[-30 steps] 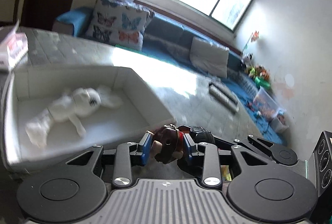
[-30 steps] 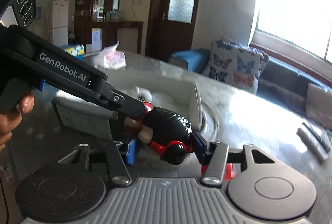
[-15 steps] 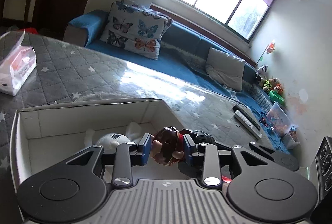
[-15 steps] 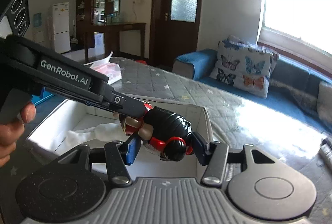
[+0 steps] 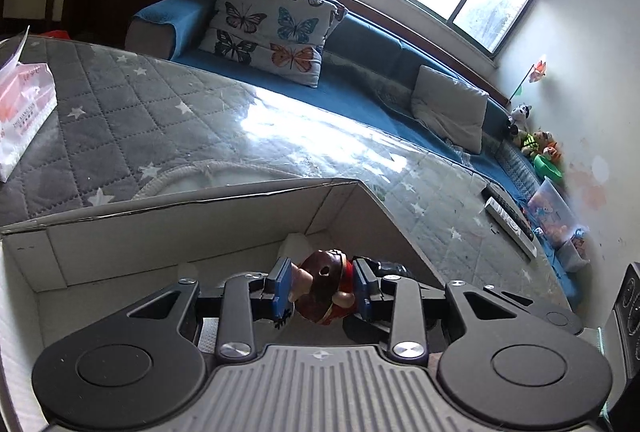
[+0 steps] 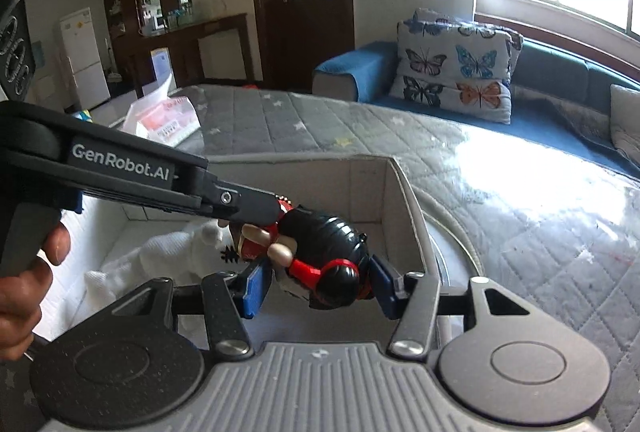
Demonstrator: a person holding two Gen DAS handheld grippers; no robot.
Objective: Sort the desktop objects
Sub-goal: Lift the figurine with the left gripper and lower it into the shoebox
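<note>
A toy figure (image 5: 326, 290) with a brown head, red clothes and a black ribbed body (image 6: 324, 244) hangs over the white cardboard box (image 5: 160, 228). My left gripper (image 5: 322, 290) is shut on its head. My right gripper (image 6: 316, 282) has its blue pads around the figure's black and red end, apparently touching it. The left gripper's arm (image 6: 132, 171) reaches in from the left in the right wrist view. A white cloth toy (image 6: 160, 256) lies in the box below.
The box (image 6: 392, 191) stands on a grey star-quilted table under clear plastic (image 5: 200, 119). A tissue pack (image 5: 20, 111) lies at the left. Two remotes (image 5: 512, 216) lie near the right edge. A blue sofa with cushions (image 5: 272, 27) is behind.
Both grippers have carried the figure over the box and lower into it. The white cloth toy has dropped out of the left wrist view.
</note>
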